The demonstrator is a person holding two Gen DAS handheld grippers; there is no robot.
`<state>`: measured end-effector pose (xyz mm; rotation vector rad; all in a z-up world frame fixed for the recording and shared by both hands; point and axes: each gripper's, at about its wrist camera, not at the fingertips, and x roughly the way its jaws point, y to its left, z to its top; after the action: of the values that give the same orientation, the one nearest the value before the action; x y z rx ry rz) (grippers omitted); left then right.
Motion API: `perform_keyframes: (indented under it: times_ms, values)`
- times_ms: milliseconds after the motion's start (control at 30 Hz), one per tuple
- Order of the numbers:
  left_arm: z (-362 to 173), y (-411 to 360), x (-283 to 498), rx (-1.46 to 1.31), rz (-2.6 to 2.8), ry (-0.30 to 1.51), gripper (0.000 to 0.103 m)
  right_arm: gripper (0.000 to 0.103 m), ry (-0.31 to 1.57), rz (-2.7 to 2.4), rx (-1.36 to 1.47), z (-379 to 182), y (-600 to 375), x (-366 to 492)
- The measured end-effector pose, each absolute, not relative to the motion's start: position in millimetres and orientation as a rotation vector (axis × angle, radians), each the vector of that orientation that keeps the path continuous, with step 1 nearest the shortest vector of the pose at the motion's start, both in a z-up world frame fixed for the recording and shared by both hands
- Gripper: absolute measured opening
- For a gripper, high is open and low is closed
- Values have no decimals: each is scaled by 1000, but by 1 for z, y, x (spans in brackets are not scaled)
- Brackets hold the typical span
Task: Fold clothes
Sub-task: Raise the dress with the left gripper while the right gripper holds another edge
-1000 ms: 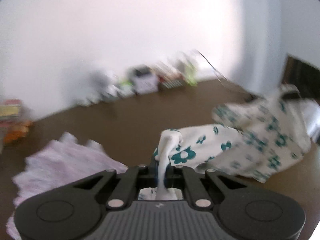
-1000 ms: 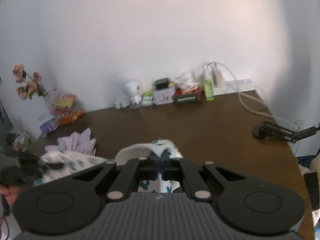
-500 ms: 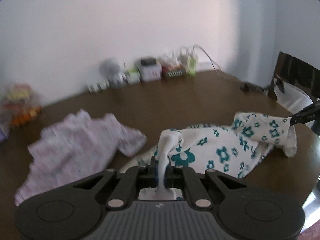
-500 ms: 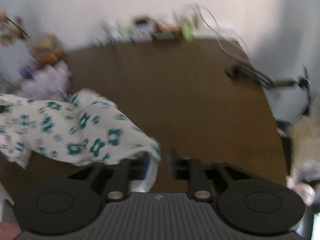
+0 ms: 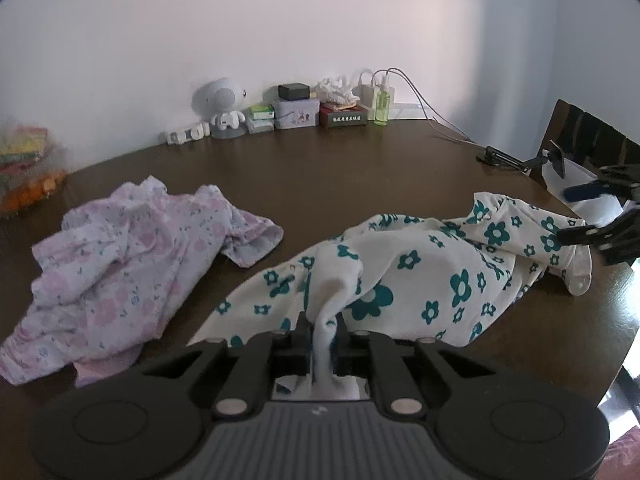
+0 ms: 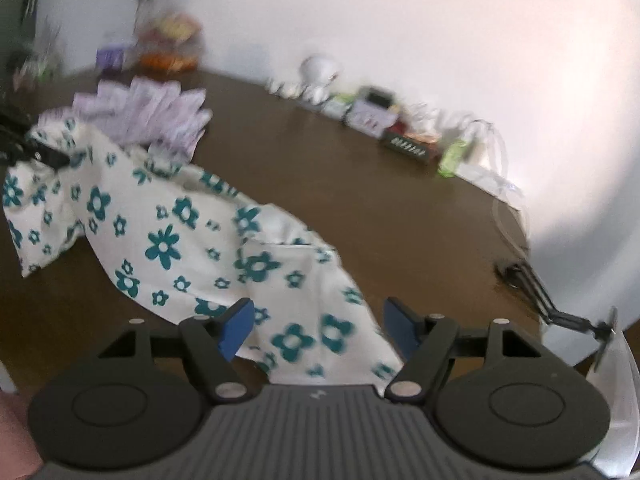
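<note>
A white garment with teal flowers (image 5: 420,272) lies stretched across the brown table (image 5: 340,184). My left gripper (image 5: 323,332) pinches a bunched white end of it; its jaws are starting to open with the cloth still between them. The other end of the floral garment (image 6: 168,236) lies under and between the blue pads (image 6: 236,324) of my right gripper (image 6: 318,326), whose jaws are opening wide and do not press the cloth. In the left wrist view the right gripper (image 5: 576,214) hangs at that corner. A pink flowered garment (image 5: 132,264) lies crumpled to the left.
Along the wall stand a white toy figure (image 5: 222,106), small boxes (image 5: 296,114), a green bottle (image 5: 381,106) and chargers with cables. A black clip stand (image 5: 516,158) and a dark chair (image 5: 592,140) are at the right edge. A snack bag (image 5: 24,164) sits far left.
My right gripper let go of the floral garment, opened wide and rolled. The garment sank from the air onto the table. The left gripper came down, still pinching its end.
</note>
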<state>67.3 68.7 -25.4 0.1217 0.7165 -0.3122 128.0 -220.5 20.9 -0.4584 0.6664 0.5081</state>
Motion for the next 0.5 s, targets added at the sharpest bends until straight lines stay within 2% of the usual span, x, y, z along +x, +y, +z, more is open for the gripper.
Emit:
perform_keyframes:
  times_ms: [100, 133, 200, 233, 267, 400, 500]
  values:
    - [-29, 70, 67, 114, -330, 723, 12, 72, 726, 482, -502, 6, -201, 147]
    - [-30, 70, 68, 114, -339, 725, 15, 71, 744, 472, -515, 1, -197, 152]
    - [-32, 71, 68, 118, -363, 727, 27, 45, 785, 473, -511, -6, -198, 158]
    - [-32, 72, 69, 123, -376, 726, 39, 16, 808, 480, -482, -6, -202, 161]
    - [-33, 73, 69, 131, -383, 724, 46, 10, 827, 487, -451, -6, -206, 163]
    - [-34, 74, 72, 124, -423, 709, 48, 7, 804, 488, -349, 8, -231, 158]
    - [-36, 70, 76, 103, -470, 704, 42, 6, 747, 485, -336, 23, -245, 149]
